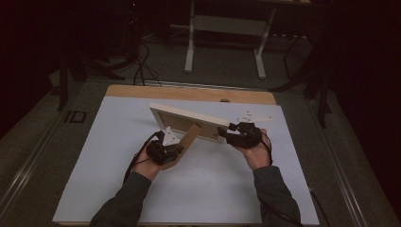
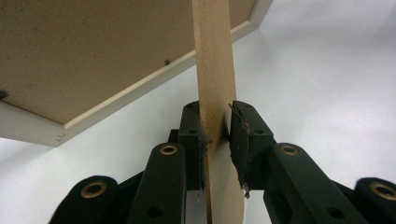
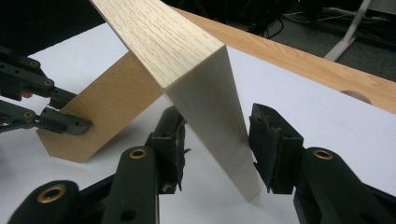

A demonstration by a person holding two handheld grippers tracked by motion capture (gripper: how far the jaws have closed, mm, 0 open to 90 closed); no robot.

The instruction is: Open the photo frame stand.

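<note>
Picture frame (image 1: 189, 120) stands on its long edge near the middle of the white desk (image 1: 113, 156), back side toward the person, its brown stand (image 1: 187, 142) swung out from the back toward the near edge.

Hidden or hard to read: the high view is dim. The frame's front faces away, so its contents cannot be told. The person's hands cover most of both tongs there, and the jaw gaps are too small to judge. In the left gripper view the frame is cut off at the top and left edges, and the stand runs off the top. In the right gripper view the frame's far end is cut off at the top.

Left tongs (image 1: 172, 152), high view: at the outer end of the stand, nearer the person than the frame. The left gripper view (image 2: 217, 140) gives what the high view cannot: both pads pressed on the thin stand board (image 2: 215, 84), pinching it edge-on; also a small dark fastener on the backing (image 2: 166, 61).

Right tongs (image 1: 226, 132): at the frame's right end. The right gripper view (image 3: 215, 149) shows the jaws spread either side of the frame's pale corner (image 3: 210, 116), gaps visible both sides, not clamped. The left tongs (image 3: 60, 119) appear beyond, on the stand (image 3: 107, 112).

Writing: "ID" on the floor (image 1: 75, 116), left of the desk.
</note>
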